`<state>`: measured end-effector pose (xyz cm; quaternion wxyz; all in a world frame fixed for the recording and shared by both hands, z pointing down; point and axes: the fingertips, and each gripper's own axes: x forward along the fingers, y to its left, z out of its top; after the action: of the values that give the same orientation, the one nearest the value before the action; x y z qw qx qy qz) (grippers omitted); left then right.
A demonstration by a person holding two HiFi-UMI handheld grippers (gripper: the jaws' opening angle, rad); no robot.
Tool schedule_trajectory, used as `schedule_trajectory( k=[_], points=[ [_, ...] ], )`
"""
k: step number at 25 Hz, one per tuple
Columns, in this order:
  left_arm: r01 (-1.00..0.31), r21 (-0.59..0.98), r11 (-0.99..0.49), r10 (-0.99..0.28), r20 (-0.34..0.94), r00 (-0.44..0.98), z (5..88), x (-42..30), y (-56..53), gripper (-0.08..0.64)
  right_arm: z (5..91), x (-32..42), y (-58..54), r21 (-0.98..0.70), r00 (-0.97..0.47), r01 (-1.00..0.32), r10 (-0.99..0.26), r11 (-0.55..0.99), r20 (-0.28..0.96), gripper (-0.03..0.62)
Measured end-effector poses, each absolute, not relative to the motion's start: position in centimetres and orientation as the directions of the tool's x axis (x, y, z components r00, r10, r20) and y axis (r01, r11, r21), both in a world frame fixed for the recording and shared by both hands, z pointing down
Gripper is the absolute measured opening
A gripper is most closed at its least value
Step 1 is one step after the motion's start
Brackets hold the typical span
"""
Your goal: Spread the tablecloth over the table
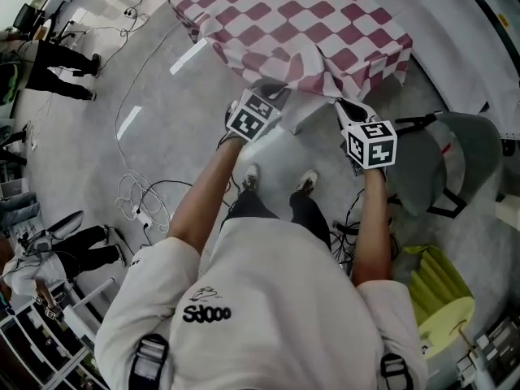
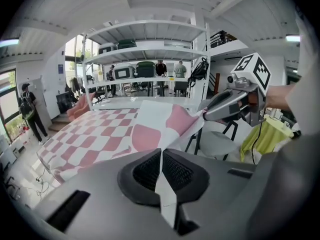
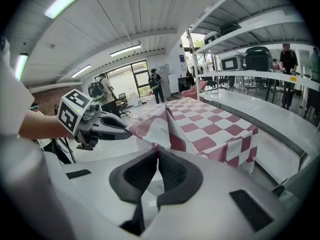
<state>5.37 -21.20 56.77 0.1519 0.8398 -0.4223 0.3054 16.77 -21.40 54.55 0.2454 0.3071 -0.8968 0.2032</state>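
Currently held: near hem of the checked tablecloth, pinched at two spots.
Left gripper: clamped shut on the white-backed cloth edge.
Right gripper: closed on the hem close by.
Cloth position: draped over the surface, hiding it; near edge raised and bunched between the two.
Handling: looks light, thin and limp; likely to sag or slip, so grip the hem corners, well apart.
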Motion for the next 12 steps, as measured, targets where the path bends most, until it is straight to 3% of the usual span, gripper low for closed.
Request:
schedule_trajectory(
  k=[12],
  points=[
    [-0.63,-0.003,-0.777,-0.509,0.593,0.625,54.9,2.5,-14.9,0.029,51.1,13.5,-12.9,-0.153,-0.569,-0.784,-0.597,0.602,0.565,0.032]
  ],
)
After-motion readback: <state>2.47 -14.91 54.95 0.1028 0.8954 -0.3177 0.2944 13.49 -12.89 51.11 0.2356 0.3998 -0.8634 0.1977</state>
